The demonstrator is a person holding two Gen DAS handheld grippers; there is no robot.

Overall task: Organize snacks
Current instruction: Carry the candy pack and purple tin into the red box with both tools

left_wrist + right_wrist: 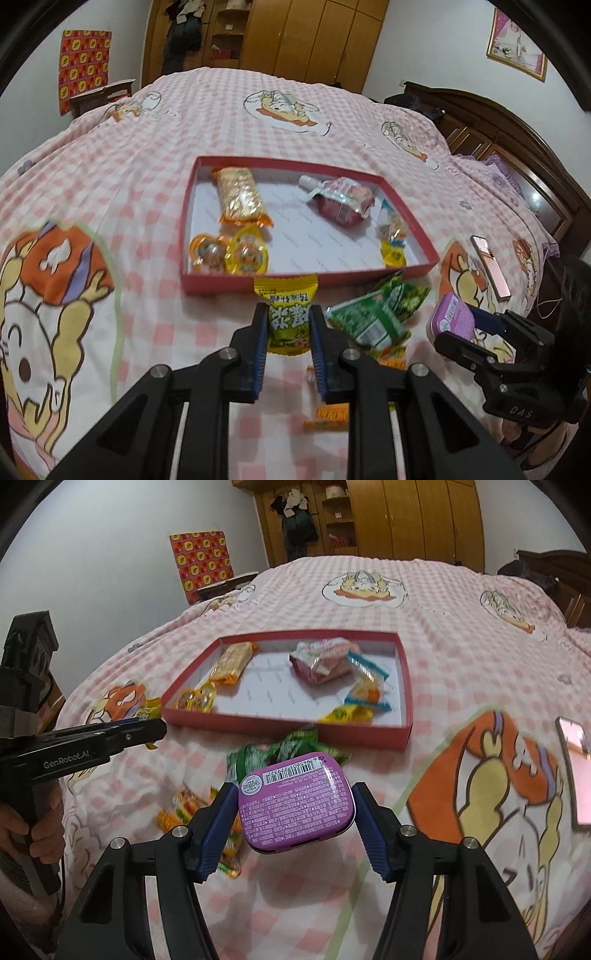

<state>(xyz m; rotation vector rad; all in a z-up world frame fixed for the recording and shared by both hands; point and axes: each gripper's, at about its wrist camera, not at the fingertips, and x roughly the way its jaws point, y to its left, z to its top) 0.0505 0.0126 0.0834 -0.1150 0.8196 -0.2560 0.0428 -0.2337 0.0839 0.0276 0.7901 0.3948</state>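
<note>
- The left hand-held gripper (289, 325) is clenched on a yellow snack packet (287, 316), its blue pads pressing both long sides; the packet hangs above the bed just short of the near wall of the red tray (314, 282).
- The right hand-held gripper (295, 808) is grasping a purple tin (295, 805), label side up with a barcode showing, held over the pink checked bedspread (461, 657).
- In the left wrist view the tray sits at 12 o'clock from the packet; the purple tin appears at 3 o'clock.
- Inside the tray: an orange-edged cracker pack (240, 195) at the far left, two round jelly cups (231, 253) at the near left, a reddish pouch with a white cap (341, 201) toward the far right, and small wrapped sweets (392, 240) along the right wall.
- A green packet (376, 314) lies on the bed just outside the tray's near wall, between the two grippers; small orange and yellow wrappers (184, 806) lie nearer the camera.
- A pink phone (491, 267) lies on the bed at 3 o'clock of the tray.
- A hand (22, 834) grips the left tool's handle.
</note>
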